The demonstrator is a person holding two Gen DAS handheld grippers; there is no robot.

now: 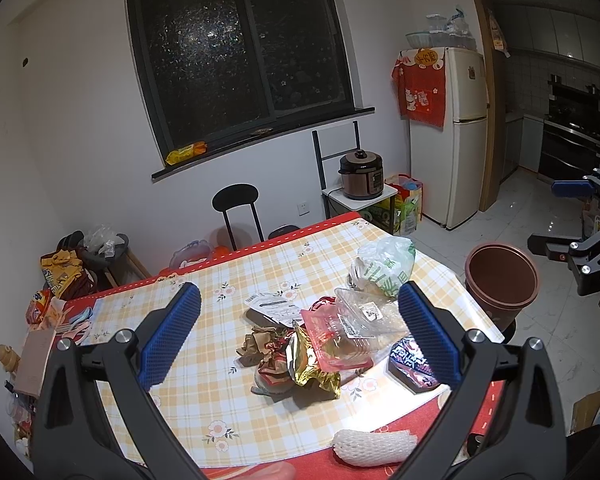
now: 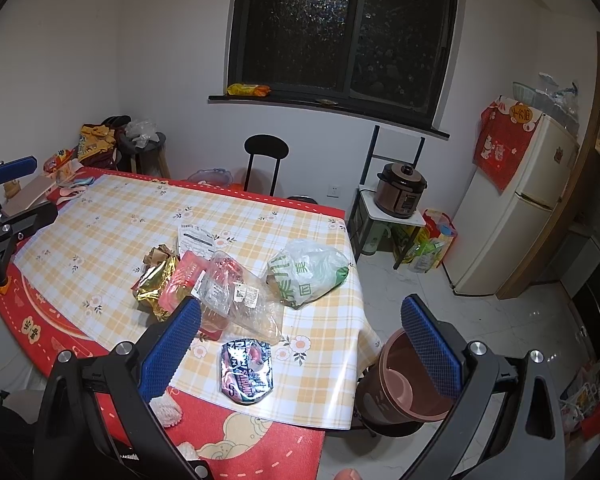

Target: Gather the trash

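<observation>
A heap of trash lies on the checked tablecloth (image 1: 204,396): a gold wrapper (image 1: 312,368), a red packet (image 1: 328,332), a clear plastic box (image 1: 370,312), a receipt (image 1: 274,306), a green-and-white bag (image 1: 384,268) and a dark snack packet (image 1: 412,364). A white foam net (image 1: 374,444) rests near the front edge. My left gripper (image 1: 300,336) hangs open above the heap, holding nothing. My right gripper (image 2: 302,346) is open and empty over the table corner, with the snack packet (image 2: 246,372) below it and the brown bin (image 2: 404,384) under its right finger.
The brown bin (image 1: 500,280) stands on a stool off the table's right corner. Behind the table are a black chair (image 1: 236,208), a rice cooker (image 1: 360,174) on a small stand and a fridge (image 1: 460,132). Clutter sits at the table's left end (image 1: 52,320).
</observation>
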